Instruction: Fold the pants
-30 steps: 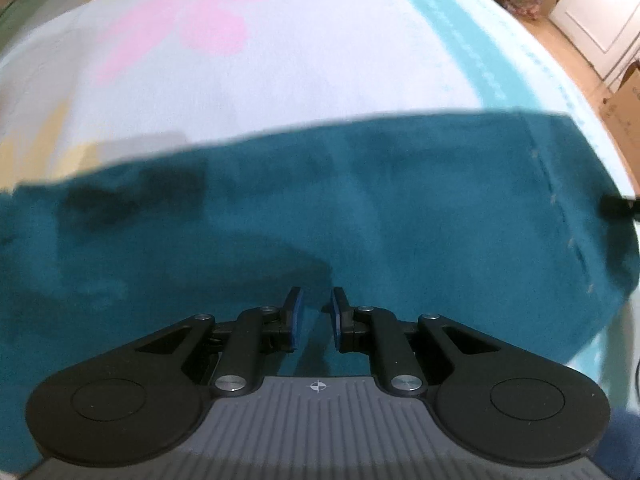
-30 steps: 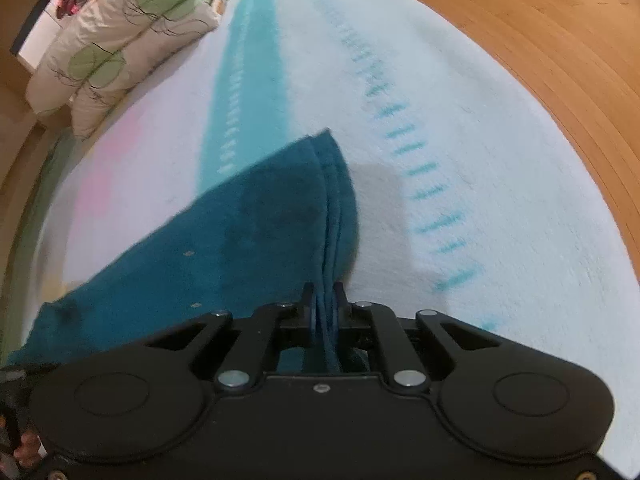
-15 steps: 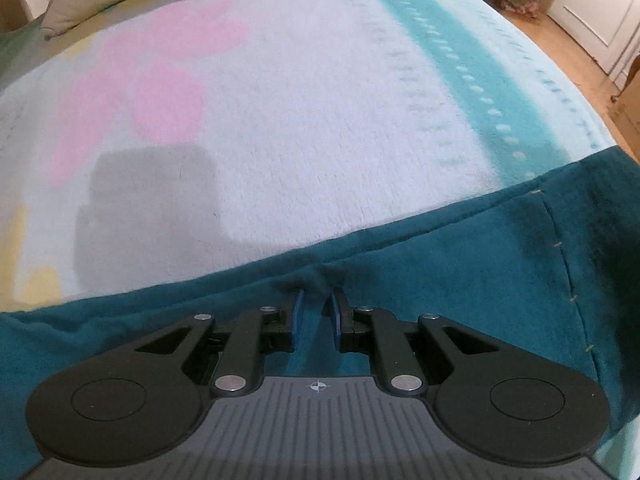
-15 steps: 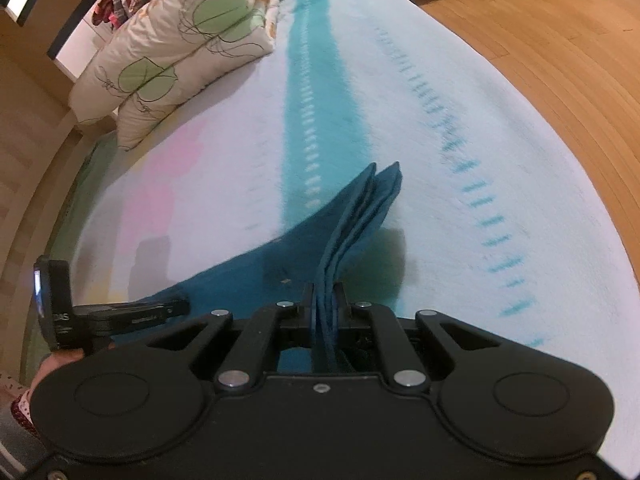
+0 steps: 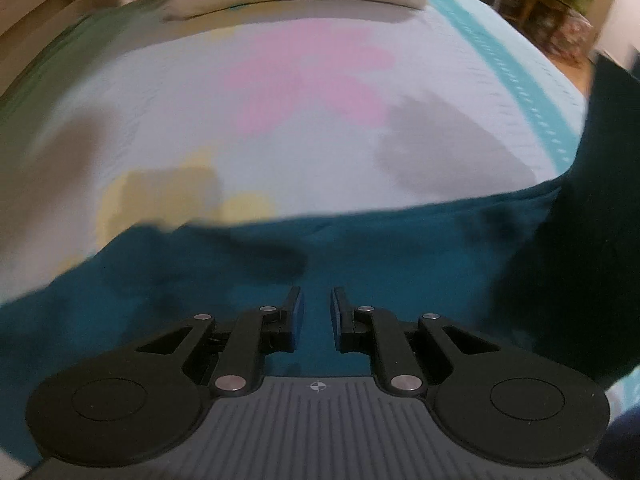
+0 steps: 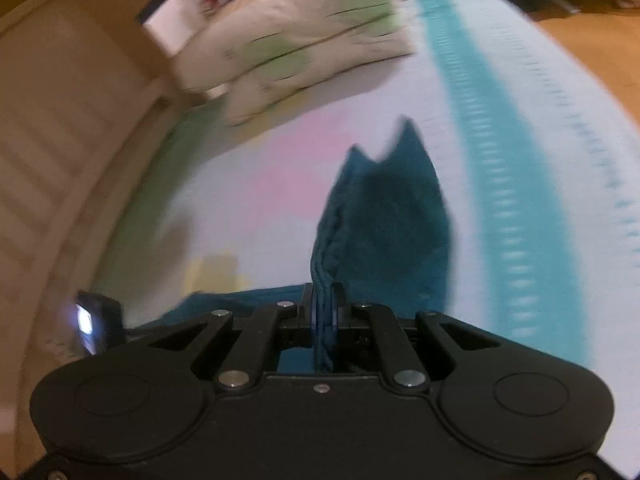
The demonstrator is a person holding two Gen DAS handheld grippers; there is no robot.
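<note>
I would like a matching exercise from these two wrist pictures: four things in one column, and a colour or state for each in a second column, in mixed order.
Things:
1. pants
2. right gripper
3. left gripper
4. pillow

Colour or state:
A. jaws a little apart, nothing between them
B. cream with green shapes, at the far end of the bed
C. dark teal, partly lying on the blanket
D. jaws clamped on folded layers of cloth

Right pairs: 1-C, 2-D, 3-A, 4-B
</note>
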